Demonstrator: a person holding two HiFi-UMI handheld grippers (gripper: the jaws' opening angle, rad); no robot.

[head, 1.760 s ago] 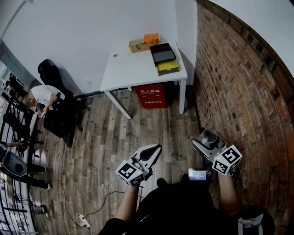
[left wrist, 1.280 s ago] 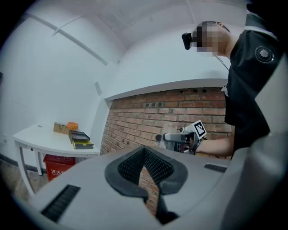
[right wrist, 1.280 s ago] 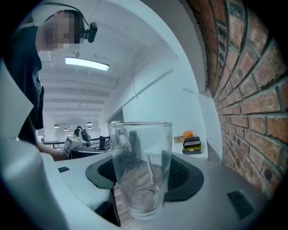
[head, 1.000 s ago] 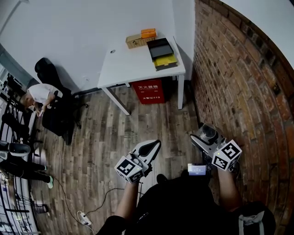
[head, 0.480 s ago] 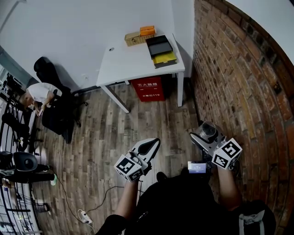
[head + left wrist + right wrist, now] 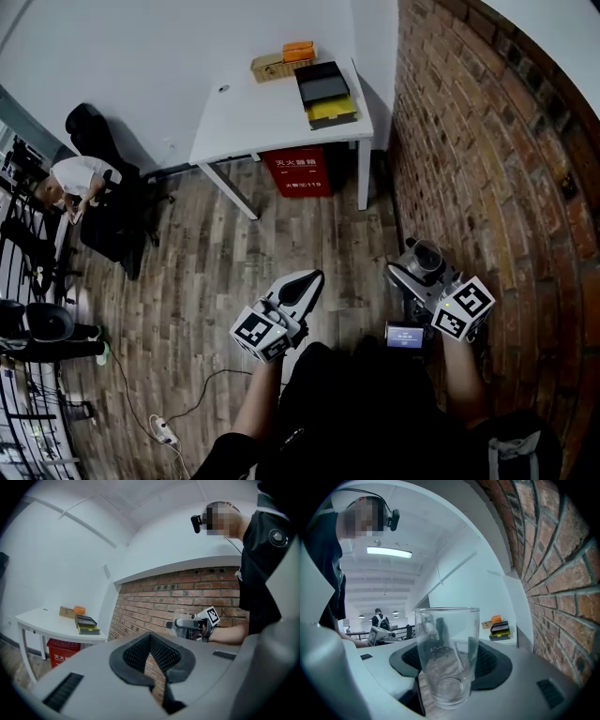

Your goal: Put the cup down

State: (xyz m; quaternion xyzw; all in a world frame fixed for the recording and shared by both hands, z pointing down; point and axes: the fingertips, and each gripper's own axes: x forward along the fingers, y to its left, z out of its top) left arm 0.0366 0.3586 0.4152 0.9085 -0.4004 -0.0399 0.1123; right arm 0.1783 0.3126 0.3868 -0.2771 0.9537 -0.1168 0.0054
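Well short of the white bench (image 6: pixel 253 117), with plank floor (image 6: pixel 216 272) between, the right tool (image 6: pixel 414 272) pinches the cup (image 6: pixel 447 653): a clear, empty glass, upright between widely set jaws. The left tool (image 6: pixel 309 284) hangs beside it, jaws pressed together on nothing.

Step in hand, as judged: transport. The cup is not yet set down, and no surface lies under it. The next move calls for closing on the bench, keeping the glass upright, lowering its base onto the bare top, and only then spreading the jaws.

On the bench's far right corner stand a black tray (image 6: pixel 321 82), a yellow-and-black tray (image 6: pixel 333 111), a tan box (image 6: pixel 267 66) and an orange box (image 6: pixel 298 49); the rest of the top is bare. Beneath the bench sits a red box (image 6: pixel 297 171). A brick wall (image 6: pixel 487 169) runs past the bench's right end and close beside the right tool, leaving little room there. Left of the bench, a seated person (image 6: pixel 80 178) on an office chair (image 6: pixel 112 234) is well apart from the route, as is a floor cable with power strip (image 6: pixel 159 431).
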